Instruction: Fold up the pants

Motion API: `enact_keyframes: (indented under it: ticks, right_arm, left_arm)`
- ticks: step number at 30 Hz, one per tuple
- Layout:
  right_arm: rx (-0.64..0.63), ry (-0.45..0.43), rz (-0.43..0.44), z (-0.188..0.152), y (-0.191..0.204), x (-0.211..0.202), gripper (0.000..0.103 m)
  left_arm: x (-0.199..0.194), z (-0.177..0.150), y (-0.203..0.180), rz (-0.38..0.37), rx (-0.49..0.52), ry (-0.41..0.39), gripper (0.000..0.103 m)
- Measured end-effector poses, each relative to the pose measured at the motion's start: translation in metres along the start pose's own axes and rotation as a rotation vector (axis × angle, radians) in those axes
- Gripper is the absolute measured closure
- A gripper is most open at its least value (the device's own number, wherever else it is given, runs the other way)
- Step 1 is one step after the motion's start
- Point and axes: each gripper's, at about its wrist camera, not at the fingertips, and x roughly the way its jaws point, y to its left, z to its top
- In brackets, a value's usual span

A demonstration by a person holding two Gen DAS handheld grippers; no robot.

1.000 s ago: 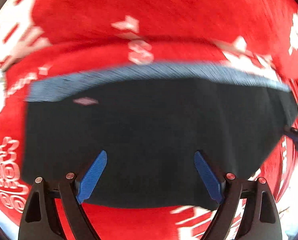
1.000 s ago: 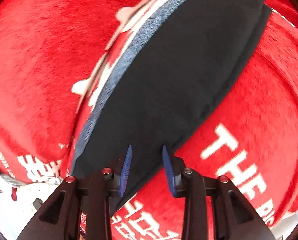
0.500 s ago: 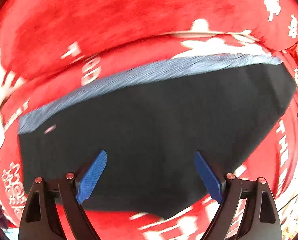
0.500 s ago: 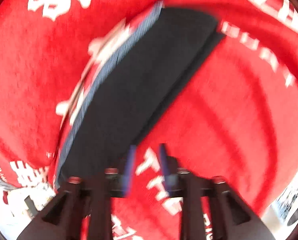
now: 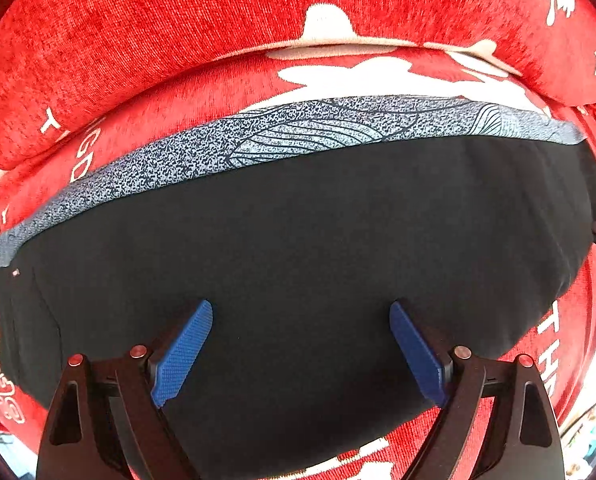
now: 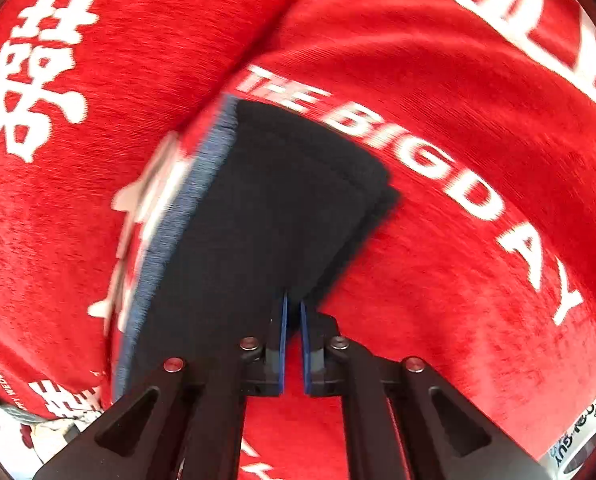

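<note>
The black pants [image 5: 298, 240] lie folded in a flat stack on the red sofa, with a speckled blue-grey band [image 5: 282, 140] along the far edge. My left gripper [image 5: 301, 346] hovers over the near part of the stack, jaws wide open and empty. In the right wrist view the pants [image 6: 266, 216] stretch away from my right gripper [image 6: 292, 308], whose blue pads are nearly together at the near corner of the stack; I cannot tell if cloth is between them.
The red sofa seat [image 6: 457, 280] with white lettering surrounds the pants, and its backrest cushion [image 5: 178, 20] rises behind. Floor clutter shows at the lower left [image 6: 26, 432] of the right wrist view.
My right gripper closed from a narrow gap to almost shut and drew back toward the near corner of the stack. My left gripper stayed open while its view swung over the pants.
</note>
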Motion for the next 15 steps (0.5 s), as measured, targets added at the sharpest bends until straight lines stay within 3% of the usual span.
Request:
enact_keyframes:
  ticks: [2,4,6,8,11,15]
  right_arm:
    - [0.046,-0.016,0.008,0.002,-0.015,-0.007,0.085]
    - [0.043,-0.039,-0.052,0.003,-0.016,-0.022,0.079]
    - [0.014,-0.057,-0.01,0.004,-0.013,-0.041,0.079]
    - [-0.152,-0.031,0.069,0.002,0.026,-0.04,0.079]
    - [-0.395,0.067,0.139,-0.002,0.092,-0.001,0.079]
    - [-0.53,0.171,0.201,-0.008,0.154,0.067,0.079]
  left_arm:
    - [-0.007,0.007,-0.003,0.031,-0.01,0.038,0.012]
    - [-0.018,0.017,-0.009,0.017,-0.017,0.001,0.012]
    - [-0.03,0.034,-0.022,0.003,-0.017,-0.058,0.012]
    - [-0.03,0.05,-0.033,-0.004,-0.021,-0.079,0.012]
    - [-0.013,0.082,-0.055,0.008,-0.05,-0.099,0.012]
    - [0.016,0.104,-0.072,0.054,-0.07,-0.091,0.012]
